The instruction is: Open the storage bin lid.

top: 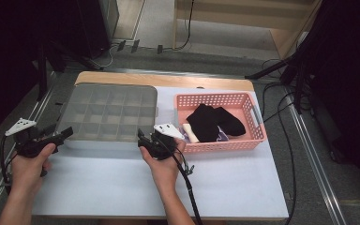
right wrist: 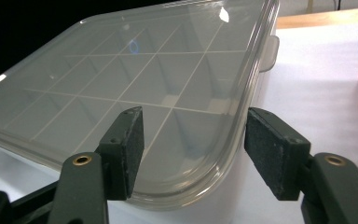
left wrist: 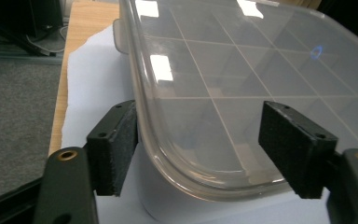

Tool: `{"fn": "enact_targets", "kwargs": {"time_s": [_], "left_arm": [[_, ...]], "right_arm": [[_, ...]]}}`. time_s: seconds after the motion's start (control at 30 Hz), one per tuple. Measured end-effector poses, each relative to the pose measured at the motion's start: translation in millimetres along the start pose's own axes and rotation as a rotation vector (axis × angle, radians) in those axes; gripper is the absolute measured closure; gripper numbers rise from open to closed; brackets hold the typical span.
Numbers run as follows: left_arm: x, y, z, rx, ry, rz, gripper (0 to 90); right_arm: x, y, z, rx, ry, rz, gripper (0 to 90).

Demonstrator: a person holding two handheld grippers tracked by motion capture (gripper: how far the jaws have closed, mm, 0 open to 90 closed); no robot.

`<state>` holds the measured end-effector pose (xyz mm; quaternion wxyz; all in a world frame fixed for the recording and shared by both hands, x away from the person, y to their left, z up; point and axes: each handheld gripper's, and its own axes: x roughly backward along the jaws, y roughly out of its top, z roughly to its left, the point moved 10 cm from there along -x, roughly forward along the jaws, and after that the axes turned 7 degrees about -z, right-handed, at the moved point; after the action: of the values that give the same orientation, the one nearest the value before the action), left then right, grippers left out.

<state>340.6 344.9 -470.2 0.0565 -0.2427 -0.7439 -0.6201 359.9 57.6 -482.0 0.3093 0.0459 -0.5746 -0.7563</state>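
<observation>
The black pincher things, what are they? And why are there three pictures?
They are grippers, tools a person squeezes to pinch things. The top picture looks down from above: the left gripper and the right gripper are each in one hand, at the near corners of a clear box with a lid and little square compartments. Beside it a pink basket holds black socks. Both stand on a white table.

The other two pictures come from small cameras riding on each gripper. They look along the black jaws: the left gripper and right gripper each have a lid corner between their jaws. The pads don't press on it, so nothing is held yet.
</observation>
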Motion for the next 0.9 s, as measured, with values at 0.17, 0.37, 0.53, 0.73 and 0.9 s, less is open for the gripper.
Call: {"fn": "enact_targets", "kwargs": {"time_s": [0.17,0.37,0.53,0.73,0.9], "left_arm": [[1.9,0.9,1.8,0.028,-0.015,-0.011,34.1],[4.1,3.2,2.0,0.038,-0.026,-0.025,33.0],[6.1,5.1,1.8,0.044,-0.035,-0.035,32.9],[9.7,9.9,0.5,0.040,-0.055,-0.049,32.3],[8.5,9.7,1.0,0.052,-0.054,-0.056,30.7]], "right_arm": [[1.3,0.6,-1.9,-0.046,0.016,-0.010,41.6],[2.6,1.4,-0.4,-0.037,0.021,-0.026,41.2],[4.8,3.8,1.1,-0.031,0.017,-0.040,41.1],[7.6,7.7,3.4,-0.051,0.021,-0.059,39.6],[10.3,10.8,6.3,-0.044,0.035,-0.079,40.8]]}}
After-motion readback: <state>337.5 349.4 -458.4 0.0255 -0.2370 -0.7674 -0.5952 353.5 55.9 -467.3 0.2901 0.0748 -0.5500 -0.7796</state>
